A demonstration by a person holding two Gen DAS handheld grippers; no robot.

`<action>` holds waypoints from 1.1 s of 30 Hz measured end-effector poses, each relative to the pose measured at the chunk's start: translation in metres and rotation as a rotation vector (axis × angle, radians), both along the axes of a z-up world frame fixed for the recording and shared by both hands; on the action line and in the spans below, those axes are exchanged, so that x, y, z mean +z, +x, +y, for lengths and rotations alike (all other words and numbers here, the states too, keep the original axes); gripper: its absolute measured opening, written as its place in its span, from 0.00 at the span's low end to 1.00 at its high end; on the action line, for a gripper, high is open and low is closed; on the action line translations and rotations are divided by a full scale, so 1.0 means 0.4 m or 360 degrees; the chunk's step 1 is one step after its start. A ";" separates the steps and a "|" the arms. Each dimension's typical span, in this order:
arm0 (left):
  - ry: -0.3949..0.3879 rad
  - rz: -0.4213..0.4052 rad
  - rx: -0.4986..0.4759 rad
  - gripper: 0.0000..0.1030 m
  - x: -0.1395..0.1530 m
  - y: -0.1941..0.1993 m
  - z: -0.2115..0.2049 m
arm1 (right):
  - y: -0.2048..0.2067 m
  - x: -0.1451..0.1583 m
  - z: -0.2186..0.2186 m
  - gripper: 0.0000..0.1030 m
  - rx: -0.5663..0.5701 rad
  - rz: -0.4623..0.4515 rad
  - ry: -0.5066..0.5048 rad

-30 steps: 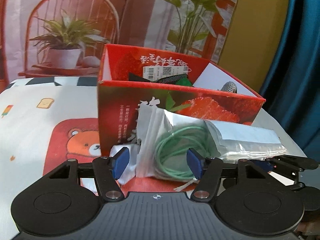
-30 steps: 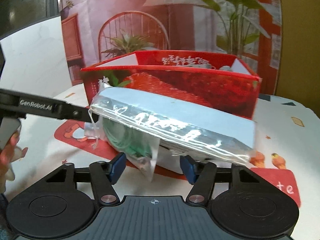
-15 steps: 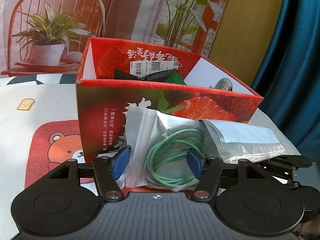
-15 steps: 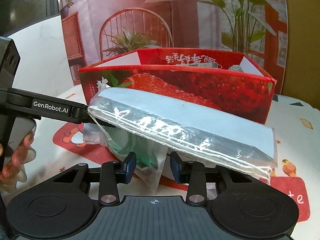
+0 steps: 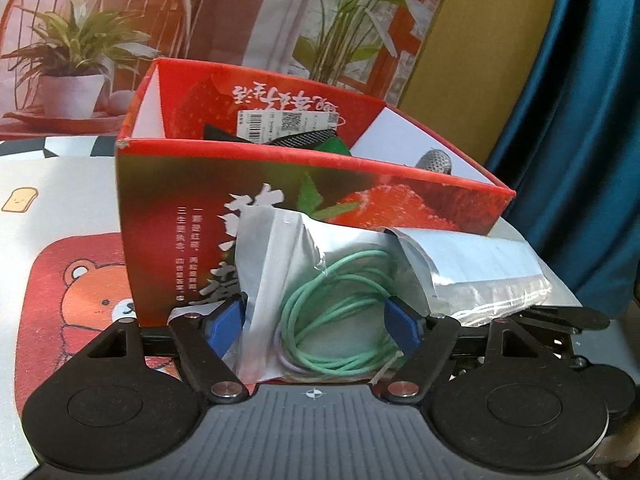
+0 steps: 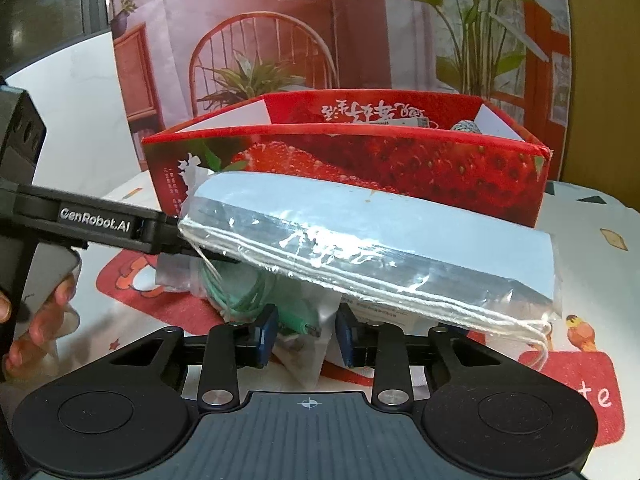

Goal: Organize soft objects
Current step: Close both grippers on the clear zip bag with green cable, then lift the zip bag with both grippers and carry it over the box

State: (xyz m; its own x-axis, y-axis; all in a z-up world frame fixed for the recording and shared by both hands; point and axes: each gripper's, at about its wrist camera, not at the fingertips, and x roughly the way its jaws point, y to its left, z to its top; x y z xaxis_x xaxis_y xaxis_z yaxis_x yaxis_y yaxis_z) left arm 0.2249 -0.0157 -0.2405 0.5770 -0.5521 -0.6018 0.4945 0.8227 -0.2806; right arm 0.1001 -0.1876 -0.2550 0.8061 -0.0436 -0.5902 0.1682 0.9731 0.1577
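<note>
A clear plastic bag with a coiled green cable (image 5: 340, 320) lies against the front of a red strawberry box (image 5: 200, 216). My left gripper (image 5: 316, 326) is open, its blue pads on either side of the cable bag. A clear pack of pale blue face masks (image 6: 380, 236) rests tilted over the cable bag and against the box (image 6: 440, 168). My right gripper (image 6: 306, 336) has closed in on the cable bag's lower corner (image 6: 304, 344), beneath the mask pack. The mask pack also shows in the left wrist view (image 5: 480, 264).
The box holds a black mesh item with a barcode label (image 5: 288, 128), something green and a grey mesh ball (image 5: 434, 160). A cartoon bear tablecloth (image 5: 72, 280) covers the table. A blue curtain (image 5: 580, 120) hangs at the right. The left gripper's arm (image 6: 96, 220) crosses the right wrist view.
My right gripper's fingers have narrowed from wide open to close around the cable bag's corner. My left gripper has shifted slightly closer and stayed open.
</note>
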 end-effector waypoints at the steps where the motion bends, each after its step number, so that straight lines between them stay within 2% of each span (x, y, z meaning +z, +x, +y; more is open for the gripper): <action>1: -0.0007 0.0001 -0.0004 0.74 0.000 -0.003 0.000 | -0.001 -0.001 -0.002 0.28 -0.0004 -0.0001 0.0005; 7: -0.0063 0.0027 -0.0004 0.66 -0.001 -0.035 0.005 | -0.004 0.001 -0.008 0.28 -0.0025 -0.0011 0.0026; 9: -0.0061 0.0031 0.0008 0.58 0.001 -0.054 0.004 | -0.009 0.002 -0.010 0.29 -0.0038 -0.0015 0.0034; 12: -0.0069 0.0037 0.0012 0.51 0.001 -0.079 0.004 | -0.022 0.002 -0.014 0.29 -0.0057 -0.0023 0.0058; 18: -0.0041 0.0043 -0.0007 0.48 0.010 -0.121 -0.008 | -0.056 0.013 -0.008 0.28 -0.0040 -0.0048 0.0077; 26: -0.0047 0.0103 -0.0063 0.48 0.015 -0.203 -0.004 | -0.117 0.028 -0.018 0.28 -0.0027 -0.0035 0.0214; 33: -0.0067 0.0131 -0.0053 0.48 0.022 -0.258 0.012 | -0.147 0.054 0.002 0.28 0.0018 -0.0042 0.0194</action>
